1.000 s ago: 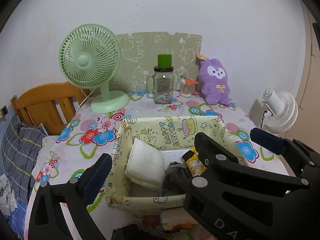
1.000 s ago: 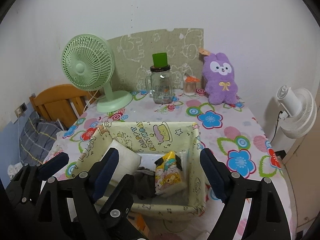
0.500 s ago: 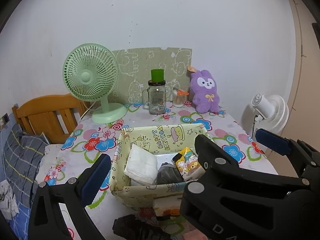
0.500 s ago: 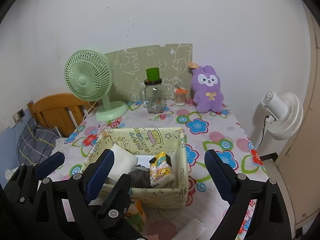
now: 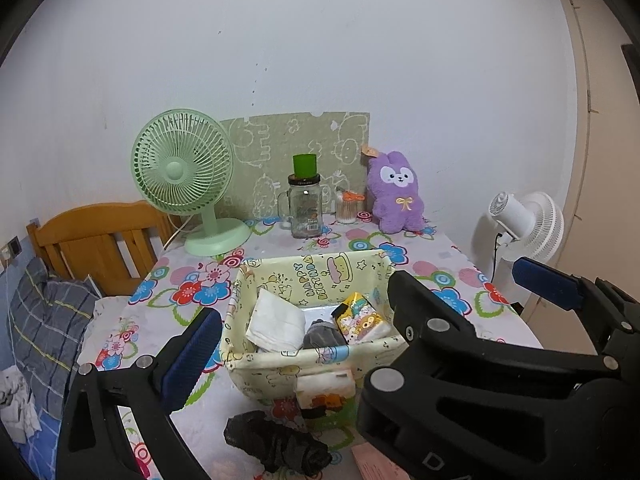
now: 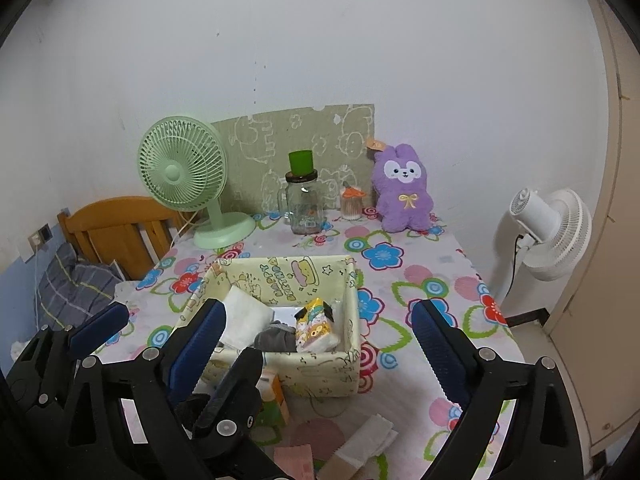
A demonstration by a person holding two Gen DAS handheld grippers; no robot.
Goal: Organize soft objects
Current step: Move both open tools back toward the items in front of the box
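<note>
1. At the far left, a bed with a grey plaid cloth and a wooden headboard is seen beside the tabletop, which is covered in a bright flower print.
2. A green desk fan, a glass jar with a green cup on top, and a purple plush rabbit are lined up along the white wall.
3. The yellow fabric basket is placed mid-tabletop; a white folded cloth, a grey sock and a cartoon tissue pack are held inside it.
4. A black crumpled cloth is left on the tabletop in front of the basket.
5. The left tool is spread wide, nothing gripped.
6. The right tool has just been opening and is spread, nothing between its pads.
7. A white standing fan is seen off the right edge.
</note>
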